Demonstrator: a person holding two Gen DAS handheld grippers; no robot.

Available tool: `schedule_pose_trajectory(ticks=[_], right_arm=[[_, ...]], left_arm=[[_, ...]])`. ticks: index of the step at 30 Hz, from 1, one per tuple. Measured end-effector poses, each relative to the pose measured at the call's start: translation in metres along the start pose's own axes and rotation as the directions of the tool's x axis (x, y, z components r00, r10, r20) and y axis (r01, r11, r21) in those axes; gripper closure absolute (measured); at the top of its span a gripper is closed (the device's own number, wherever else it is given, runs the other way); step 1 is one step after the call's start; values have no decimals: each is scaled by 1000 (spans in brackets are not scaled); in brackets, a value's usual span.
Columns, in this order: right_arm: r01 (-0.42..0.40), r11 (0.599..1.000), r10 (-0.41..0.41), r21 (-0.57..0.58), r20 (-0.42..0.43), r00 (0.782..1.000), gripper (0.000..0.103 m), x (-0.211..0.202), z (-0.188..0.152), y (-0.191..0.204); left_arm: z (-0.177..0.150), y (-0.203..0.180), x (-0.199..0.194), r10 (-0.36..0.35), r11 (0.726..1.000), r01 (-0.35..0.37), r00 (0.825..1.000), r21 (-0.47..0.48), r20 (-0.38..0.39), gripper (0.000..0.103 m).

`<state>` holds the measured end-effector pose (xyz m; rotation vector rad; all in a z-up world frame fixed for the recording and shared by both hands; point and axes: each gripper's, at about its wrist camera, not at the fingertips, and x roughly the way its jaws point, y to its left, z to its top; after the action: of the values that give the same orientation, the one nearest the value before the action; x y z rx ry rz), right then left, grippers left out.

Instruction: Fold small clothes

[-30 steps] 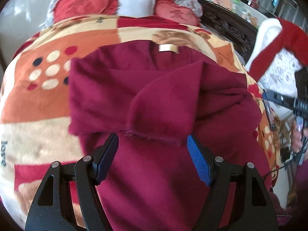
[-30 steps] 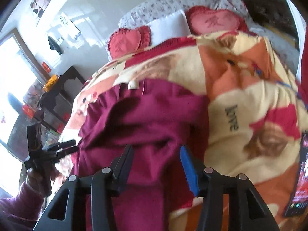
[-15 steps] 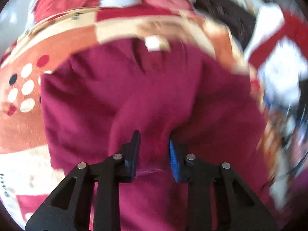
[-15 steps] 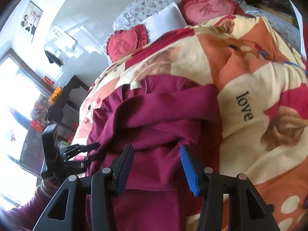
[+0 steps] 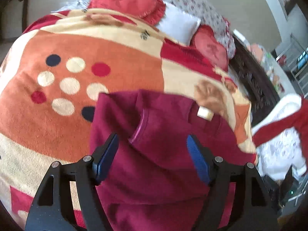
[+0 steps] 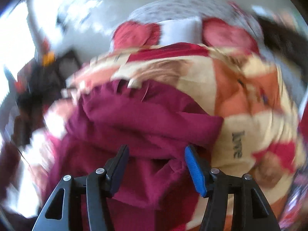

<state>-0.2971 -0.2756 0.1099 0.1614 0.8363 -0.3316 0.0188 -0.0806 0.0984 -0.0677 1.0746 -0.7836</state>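
A maroon fleece top (image 5: 163, 150) lies on a bed covered by a blanket (image 5: 80, 88) patterned in orange, cream and red with coloured dots, its neck label (image 5: 205, 113) turned toward the pillows. One sleeve is folded across the body, and its cuff (image 5: 139, 128) lies on the chest just ahead of the left gripper (image 5: 153, 156). The left gripper's jaws have just been opening and now stand wide apart above the garment, one on each side of the folded sleeve, with the blue pads clear of the cloth and nothing held. In the right wrist view, heavily blurred, the right gripper (image 6: 156, 165) hangs over the same top from the other side; its jaws are parted about halfway, with a fold of maroon fabric lying below and between them, and the pads do not appear to press on it. The word "love" (image 6: 237, 144) is printed on a cream patch of the blanket just beside the top. At the head of the bed sit two red heart-shaped cushions (image 5: 125, 1) with a white pillow (image 5: 178, 26) between them. Beyond the far edge of the bed is a dark carved wooden piece of furniture (image 5: 252, 80).
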Motion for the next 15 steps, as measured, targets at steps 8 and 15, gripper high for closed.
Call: schedule_pose_trajectory(ticks=[8, 15], right_arm=[[67, 995, -73, -67, -88, 993, 69, 50, 9, 3], [68, 988, -79, -140, -77, 994, 69, 57, 9, 4]], left_arm=[[-13, -7, 26, 11, 1000, -12, 999, -7, -49, 29], [-12, -2, 28, 26, 998, -29, 998, -49, -57, 29]])
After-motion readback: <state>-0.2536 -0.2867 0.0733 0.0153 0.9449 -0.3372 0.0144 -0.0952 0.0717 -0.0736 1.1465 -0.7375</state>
